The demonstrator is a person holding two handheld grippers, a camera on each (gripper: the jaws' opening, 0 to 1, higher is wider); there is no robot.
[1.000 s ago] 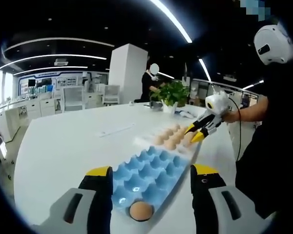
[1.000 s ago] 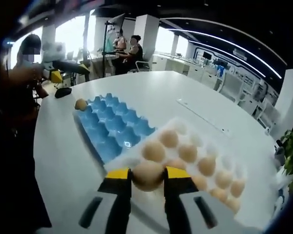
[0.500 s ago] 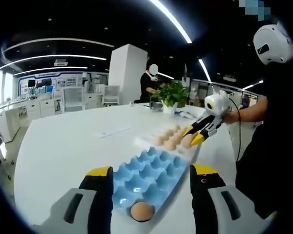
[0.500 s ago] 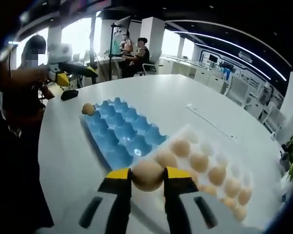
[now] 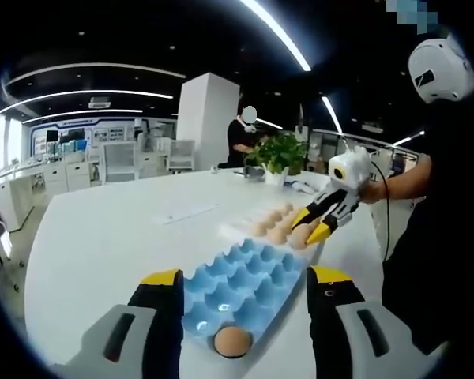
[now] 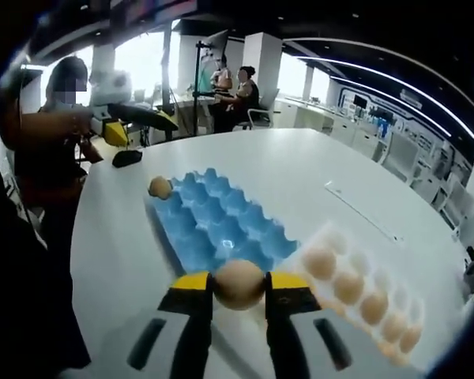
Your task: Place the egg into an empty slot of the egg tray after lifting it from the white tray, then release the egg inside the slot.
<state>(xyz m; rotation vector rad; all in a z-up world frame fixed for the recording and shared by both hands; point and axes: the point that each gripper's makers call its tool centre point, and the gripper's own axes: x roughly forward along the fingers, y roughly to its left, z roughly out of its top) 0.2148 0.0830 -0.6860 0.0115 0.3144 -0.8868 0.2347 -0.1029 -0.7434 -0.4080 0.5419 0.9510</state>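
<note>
**Egg clamped in R gripper, over table beside blue tray**

R gripper view, near to far: right gripper [image 6: 238, 290] jaws clamped on the egg [image 6: 238, 283], off the white tray [image 6: 362, 294], which still holds a row of eggs. Egg tray [image 6: 218, 227], blue, lies just beyond; one brown egg [image 6: 159, 187] sits in its far corner slot, other slots bare. Left gripper [image 5: 243, 294]: jaws apart, holding nothing, by the tray's near edge. Potted plant [image 5: 280, 152] near table's [image 5: 103, 237] far edge; nothing blocks the slots.

A potted plant [image 5: 279, 151] (leafy green) stands on the white table [image 5: 103, 229].
</note>
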